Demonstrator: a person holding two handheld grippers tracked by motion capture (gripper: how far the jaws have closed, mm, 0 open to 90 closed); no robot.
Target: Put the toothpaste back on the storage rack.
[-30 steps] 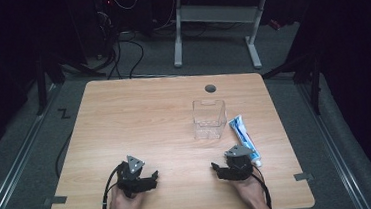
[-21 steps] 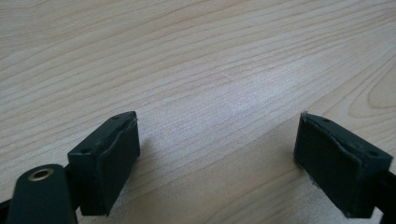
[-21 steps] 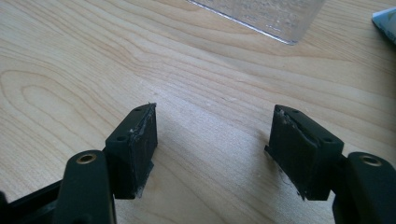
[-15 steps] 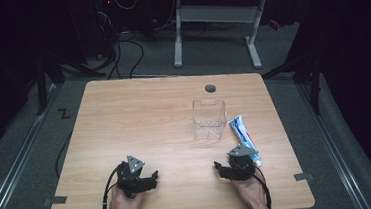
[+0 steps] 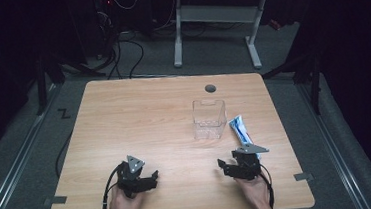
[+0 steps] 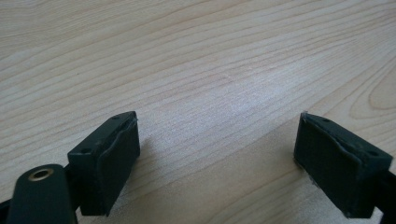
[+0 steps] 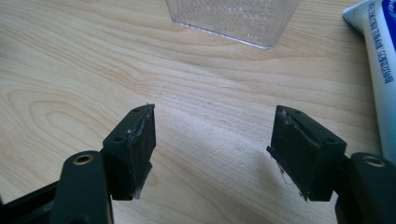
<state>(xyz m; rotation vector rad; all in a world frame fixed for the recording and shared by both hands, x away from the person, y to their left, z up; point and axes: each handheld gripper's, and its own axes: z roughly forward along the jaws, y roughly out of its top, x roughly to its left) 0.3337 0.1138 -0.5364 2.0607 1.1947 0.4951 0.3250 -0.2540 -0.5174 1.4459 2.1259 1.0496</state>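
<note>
A clear plastic box (image 5: 208,118) stands upright, right of the wooden table's (image 5: 139,118) middle. A white and blue tube (image 5: 241,132) lies flat just to its right. My right gripper (image 5: 225,165) rests near the front edge, open and holding nothing, its body close to the tube's near end. In the right gripper view the gripper (image 7: 212,126) faces the clear box (image 7: 233,18), with the tube (image 7: 378,70) off to its right. My left gripper (image 5: 152,180) sits open at the front left. In the left gripper view, bare wood lies between its pads (image 6: 217,135).
A round cable hole (image 5: 210,88) sits near the table's far edge. Grey tape tabs mark the front corners (image 5: 303,177) (image 5: 54,200). Behind the table stand another desk's white legs (image 5: 216,17) and floor cables (image 5: 129,48). The surroundings are dark.
My right gripper has shifted slightly to the right, toward the tube's near end. The left gripper, the box and the tube have not moved.
</note>
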